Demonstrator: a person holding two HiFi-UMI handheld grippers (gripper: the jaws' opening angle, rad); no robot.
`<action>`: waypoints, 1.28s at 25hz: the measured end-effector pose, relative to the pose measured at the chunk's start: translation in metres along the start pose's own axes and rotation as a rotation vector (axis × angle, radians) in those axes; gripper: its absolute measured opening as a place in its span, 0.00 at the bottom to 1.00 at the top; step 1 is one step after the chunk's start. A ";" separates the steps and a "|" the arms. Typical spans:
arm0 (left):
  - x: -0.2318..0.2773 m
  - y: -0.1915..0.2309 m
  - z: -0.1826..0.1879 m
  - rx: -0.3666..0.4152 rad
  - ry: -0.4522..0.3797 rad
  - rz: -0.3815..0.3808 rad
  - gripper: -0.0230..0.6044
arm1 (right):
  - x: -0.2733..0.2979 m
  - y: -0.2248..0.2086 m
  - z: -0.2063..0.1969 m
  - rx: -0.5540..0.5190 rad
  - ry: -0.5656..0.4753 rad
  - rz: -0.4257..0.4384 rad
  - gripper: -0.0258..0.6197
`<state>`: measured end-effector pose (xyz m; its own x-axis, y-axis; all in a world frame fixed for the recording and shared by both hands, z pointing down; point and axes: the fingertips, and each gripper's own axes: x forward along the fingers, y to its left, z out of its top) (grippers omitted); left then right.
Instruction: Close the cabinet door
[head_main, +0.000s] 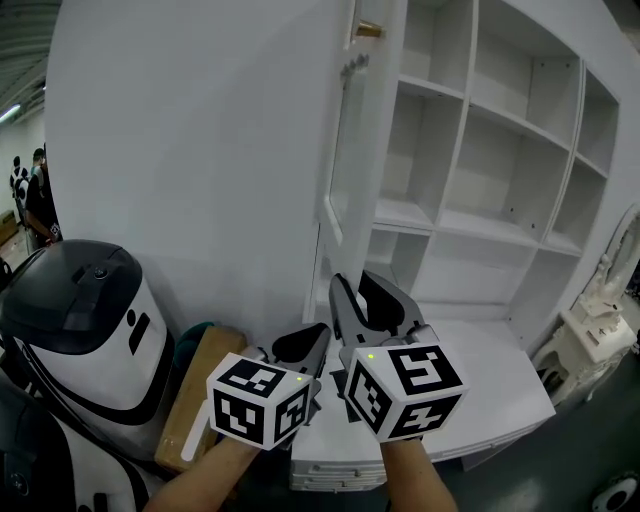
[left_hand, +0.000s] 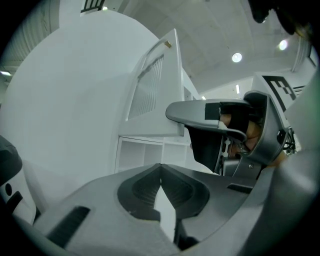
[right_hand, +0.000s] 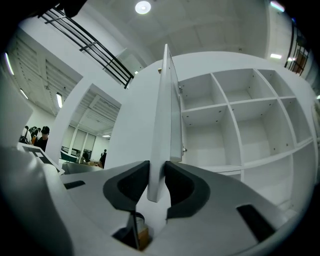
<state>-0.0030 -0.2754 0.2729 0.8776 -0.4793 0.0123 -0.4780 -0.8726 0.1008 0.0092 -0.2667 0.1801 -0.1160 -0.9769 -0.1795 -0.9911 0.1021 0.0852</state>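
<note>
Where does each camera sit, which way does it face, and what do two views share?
Head view: on the person's head, looking down at the open cabinet door and shelves; both forearms, left gripper and right gripper show.
Left gripper view: on the left gripper, looking along its shut fingers toward the door; the right gripper shows.
Right gripper view: on the right gripper, facing the door's edge, clamped between its fingers.
Shared: all three show the door.

No legible text, no labels, no brands, no numbers, no signs
</note>
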 end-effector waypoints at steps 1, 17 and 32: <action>0.002 -0.002 0.000 0.001 0.000 -0.006 0.05 | -0.001 -0.003 0.000 0.002 0.001 -0.004 0.20; 0.052 -0.044 0.001 0.016 0.007 -0.034 0.05 | -0.023 -0.077 -0.002 0.055 -0.005 -0.011 0.16; 0.119 -0.067 0.012 0.012 -0.014 -0.032 0.05 | -0.021 -0.144 -0.007 0.095 0.012 0.058 0.16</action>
<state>0.1326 -0.2749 0.2552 0.8920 -0.4520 -0.0052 -0.4499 -0.8887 0.0888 0.1552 -0.2624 0.1787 -0.1735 -0.9710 -0.1647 -0.9845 0.1756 0.0020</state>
